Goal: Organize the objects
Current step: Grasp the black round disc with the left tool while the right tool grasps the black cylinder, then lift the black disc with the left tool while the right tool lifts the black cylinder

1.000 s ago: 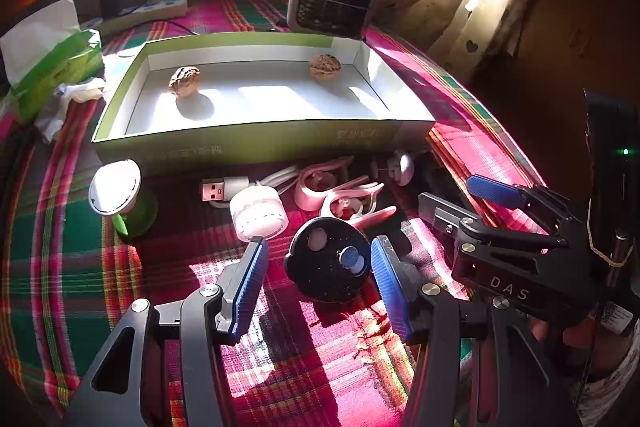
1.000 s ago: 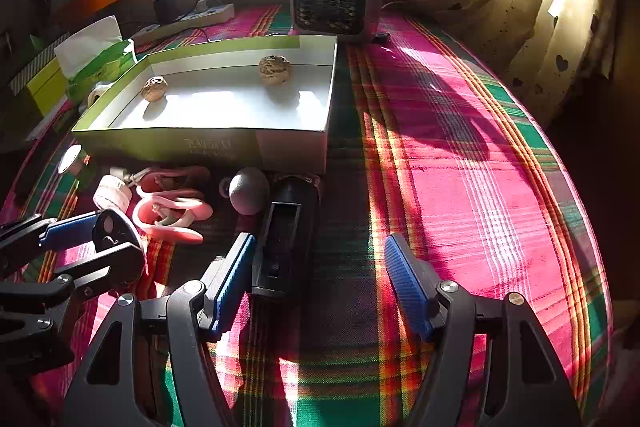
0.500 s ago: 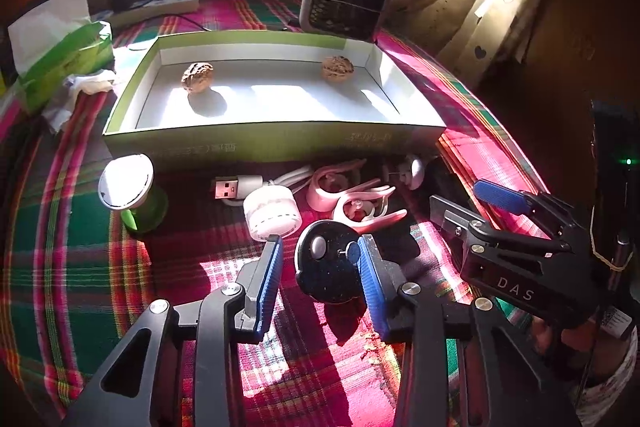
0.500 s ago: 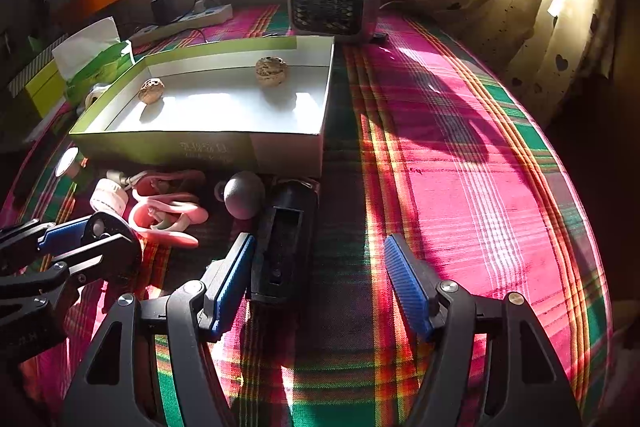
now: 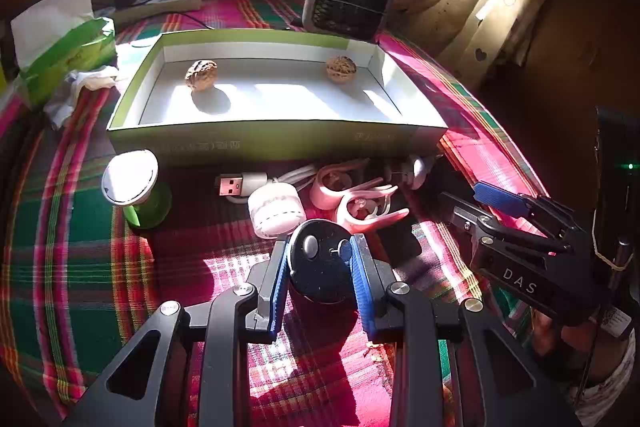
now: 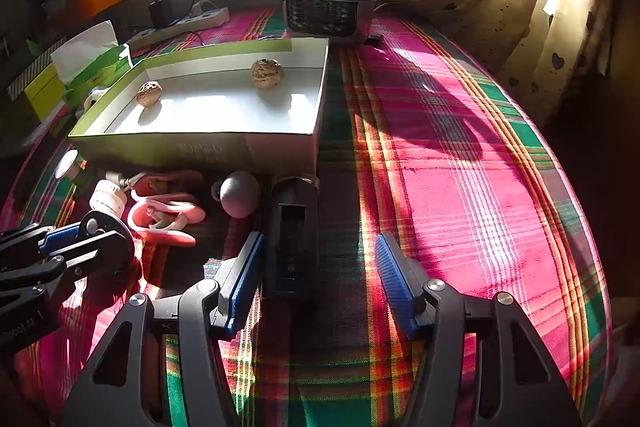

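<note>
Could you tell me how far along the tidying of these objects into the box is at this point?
Early on. Done: only two walnuts lie in the green box. In hand: the left gripper is shut on the black round disc. Left: the white cap, pink ear hooks, USB cable and black rectangular device sit outside; the right gripper is open.

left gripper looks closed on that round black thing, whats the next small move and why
Probably lift it straight up, then carry it toward the green box. The left gripper has both blue pads against the sides of the black disc, which looks gripped. The box lies just beyond, holding only two walnuts, and lifting first should clear the pink clips and the box wall.
</note>
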Available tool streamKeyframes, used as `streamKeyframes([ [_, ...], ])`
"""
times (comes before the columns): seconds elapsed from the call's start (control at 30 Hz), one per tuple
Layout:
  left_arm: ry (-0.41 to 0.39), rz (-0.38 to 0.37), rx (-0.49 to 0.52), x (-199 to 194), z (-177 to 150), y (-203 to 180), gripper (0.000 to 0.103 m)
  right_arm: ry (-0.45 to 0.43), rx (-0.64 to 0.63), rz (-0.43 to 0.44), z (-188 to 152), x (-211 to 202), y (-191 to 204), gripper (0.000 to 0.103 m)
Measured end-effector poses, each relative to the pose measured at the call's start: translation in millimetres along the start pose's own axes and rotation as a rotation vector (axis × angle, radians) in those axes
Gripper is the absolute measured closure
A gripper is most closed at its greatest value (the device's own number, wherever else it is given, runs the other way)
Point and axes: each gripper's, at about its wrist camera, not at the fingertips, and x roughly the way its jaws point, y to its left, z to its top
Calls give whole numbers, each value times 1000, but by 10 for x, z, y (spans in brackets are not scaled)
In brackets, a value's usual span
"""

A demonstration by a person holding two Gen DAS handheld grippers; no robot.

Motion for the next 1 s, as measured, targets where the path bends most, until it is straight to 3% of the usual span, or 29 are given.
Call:
streamKeyframes([
  [0.1,0,-2,0,-2,-1,3,76,-1,-3,3,4,-5,5,52],
  [0.4,0,-1,-1,-3,-5,3,76,-10,-9,20,-10,-17,16,74],
  [1.0,0,-3,-4,-6,-10,5,76,-32,-1,84,-9,-86,-16,75],
])
